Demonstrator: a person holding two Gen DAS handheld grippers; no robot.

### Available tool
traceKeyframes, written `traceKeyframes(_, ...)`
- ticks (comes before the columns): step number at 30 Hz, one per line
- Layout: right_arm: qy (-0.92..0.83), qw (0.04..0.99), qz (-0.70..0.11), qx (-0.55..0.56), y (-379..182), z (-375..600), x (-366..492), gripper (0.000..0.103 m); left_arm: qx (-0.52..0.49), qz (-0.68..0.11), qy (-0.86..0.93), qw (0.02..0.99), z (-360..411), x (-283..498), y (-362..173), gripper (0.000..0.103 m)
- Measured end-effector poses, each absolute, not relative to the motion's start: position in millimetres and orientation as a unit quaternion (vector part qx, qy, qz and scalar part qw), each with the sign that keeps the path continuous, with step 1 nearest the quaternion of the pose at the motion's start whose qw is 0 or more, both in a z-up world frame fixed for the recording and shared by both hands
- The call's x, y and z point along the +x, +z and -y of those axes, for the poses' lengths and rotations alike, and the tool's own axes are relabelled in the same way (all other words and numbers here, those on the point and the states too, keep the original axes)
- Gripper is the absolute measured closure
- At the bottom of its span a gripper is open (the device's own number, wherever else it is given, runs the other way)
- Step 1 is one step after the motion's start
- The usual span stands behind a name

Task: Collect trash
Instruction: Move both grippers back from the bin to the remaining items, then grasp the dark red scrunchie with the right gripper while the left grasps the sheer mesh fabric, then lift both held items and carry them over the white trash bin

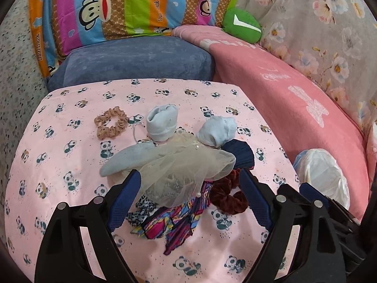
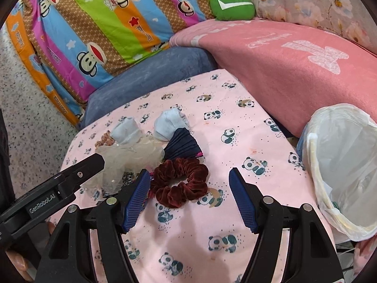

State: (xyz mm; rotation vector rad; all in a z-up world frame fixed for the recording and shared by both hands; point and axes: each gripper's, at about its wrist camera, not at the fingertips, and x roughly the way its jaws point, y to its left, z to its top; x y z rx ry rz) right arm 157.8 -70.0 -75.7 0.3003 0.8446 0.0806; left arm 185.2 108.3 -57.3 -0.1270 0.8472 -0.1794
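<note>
Right wrist view: right claw [image 2: 189,188] gapes over the maroon scrunchie [image 2: 180,182], approaching; next, clamp it for the lined bin [image 2: 341,165] at right.

Maroon scrunchie [image 2: 180,182], panda-print pink cloth [image 2: 247,212]

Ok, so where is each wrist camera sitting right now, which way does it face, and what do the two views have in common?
Left wrist: on the left gripper, looking forward and down between open fingers at the tulle piece heaped on the panda-print cloth.
Right wrist: on the right gripper, angled down at the maroon scrunchie between open fingers; the other gripper and fingertips show at its left.
Shared: scrunchie, tulle, lined bin, green cushion.
</note>
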Motion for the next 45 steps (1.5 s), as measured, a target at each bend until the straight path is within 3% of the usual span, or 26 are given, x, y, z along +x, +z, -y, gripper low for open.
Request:
traceKeyframes(8,0.033,0.887,-0.438,0.141,-109.3,63.7,189.6,0.036,-0.067,-0.436,-0.095,0.892,-105.0,209.7,-81.7,0.045)
traceKeyframes(10,0.033,0.884,-0.444,0.139,-117.0,61.4,194.6,0.037,-0.074,-0.443,-0.1,0.888,-107.5,212.8,-87.5,0.061)
traceKeyframes(12,0.033,0.881,-0.451,0.136,-125.1,58.9,198.2,0.039,-0.081,-0.45,-0.103,0.883,-110.2,214.3,-91.9,0.071)
traceKeyframes(16,0.029,0.875,-0.464,0.132,-139.5,57.3,200.2,0.055,-0.088,-0.454,-0.108,0.88,-113.4,212.9,-95.1,0.093)
traceKeyframes(21,0.031,0.879,-0.459,0.122,-141.7,57.8,189.5,0.078,-0.095,-0.446,-0.114,0.882,-113.4,203.7,-87.8,0.098)
traceKeyframes(25,0.031,0.878,-0.46,0.124,-135.9,60.3,178.7,0.087,-0.096,-0.441,-0.124,0.884,-109.1,192.2,-77.6,0.099)
traceKeyframes(45,0.019,0.918,-0.362,0.159,-28.7,111.7,100.7,0.089,-0.084,-0.378,-0.19,0.902,-60.2,124.7,14.0,0.101)
